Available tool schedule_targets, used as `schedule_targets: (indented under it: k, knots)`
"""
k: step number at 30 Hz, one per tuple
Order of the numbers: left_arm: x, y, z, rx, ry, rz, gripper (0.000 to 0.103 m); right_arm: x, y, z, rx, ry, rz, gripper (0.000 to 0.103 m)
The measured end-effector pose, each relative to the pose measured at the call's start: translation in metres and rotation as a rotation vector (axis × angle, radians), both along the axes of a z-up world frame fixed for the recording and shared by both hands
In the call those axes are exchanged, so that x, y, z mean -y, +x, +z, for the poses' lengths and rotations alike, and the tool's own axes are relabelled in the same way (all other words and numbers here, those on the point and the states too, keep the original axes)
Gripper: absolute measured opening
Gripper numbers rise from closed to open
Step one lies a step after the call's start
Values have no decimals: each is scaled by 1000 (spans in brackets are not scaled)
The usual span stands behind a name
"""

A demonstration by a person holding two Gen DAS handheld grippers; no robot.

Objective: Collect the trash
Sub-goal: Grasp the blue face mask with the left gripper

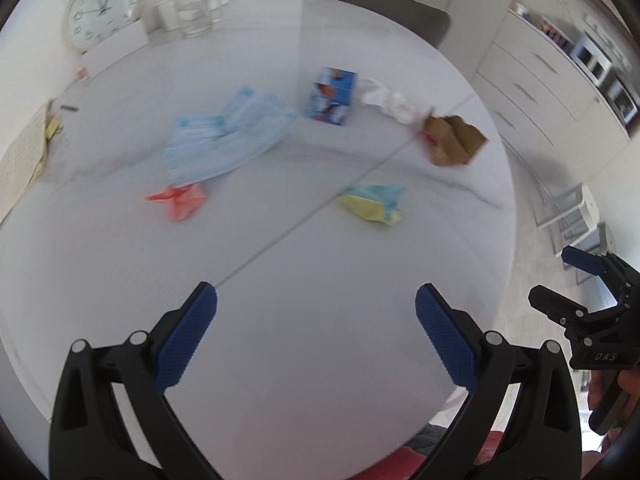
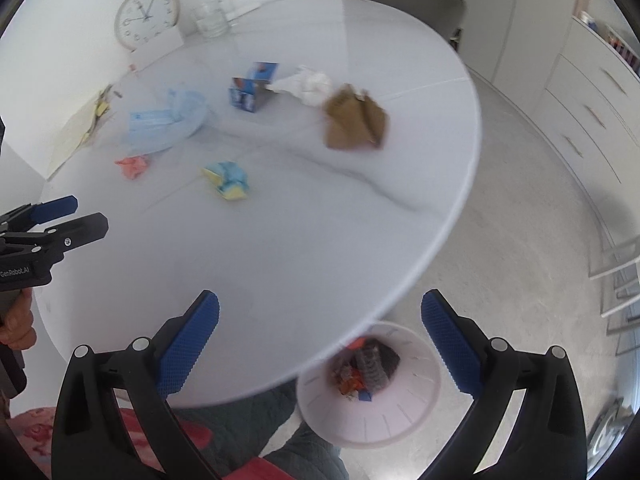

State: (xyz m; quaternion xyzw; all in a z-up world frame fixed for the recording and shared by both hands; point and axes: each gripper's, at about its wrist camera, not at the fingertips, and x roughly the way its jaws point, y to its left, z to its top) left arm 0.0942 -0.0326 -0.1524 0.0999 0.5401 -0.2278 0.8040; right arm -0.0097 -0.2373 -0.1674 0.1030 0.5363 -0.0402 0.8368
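Observation:
Trash lies on the round white table [image 1: 280, 280] [image 2: 320, 220]: a blue face mask [image 1: 224, 140] [image 2: 164, 124], a red paper wad [image 1: 180, 200] [image 2: 134, 166], a yellow and blue wrapper [image 1: 374, 202] [image 2: 228, 180], a blue carton [image 1: 330, 96] [image 2: 252, 88], a white tissue [image 1: 386, 100] [image 2: 310, 82] and a brown crumpled paper bag [image 1: 452, 140] [image 2: 354, 124]. My left gripper [image 1: 316, 340] [image 2: 72, 212] is open and empty over the near table. My right gripper [image 2: 320, 344] [image 1: 560, 280] is open and empty above the table's edge and the white bin [image 2: 404, 412], which holds some trash.
A clock [image 1: 102, 8] [image 2: 146, 16] leans on the wall behind the table, with glasses [image 1: 196, 12] [image 2: 212, 18] beside it. Papers [image 1: 24, 156] lie at the table's left edge. A grey chair [image 1: 396, 12] stands behind; white drawers [image 2: 592, 120] line the right.

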Motion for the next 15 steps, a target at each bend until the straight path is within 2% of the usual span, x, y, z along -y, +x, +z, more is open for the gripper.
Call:
schedule_targets:
  k: [9, 15]
  knots:
    - [-41, 35, -15, -30, 5, 61, 95, -47, 57, -7, -30, 3, 97, 100]
    - [-45, 56, -20, -21, 5, 31, 95, -59, 76, -15, -48, 13, 121, 100]
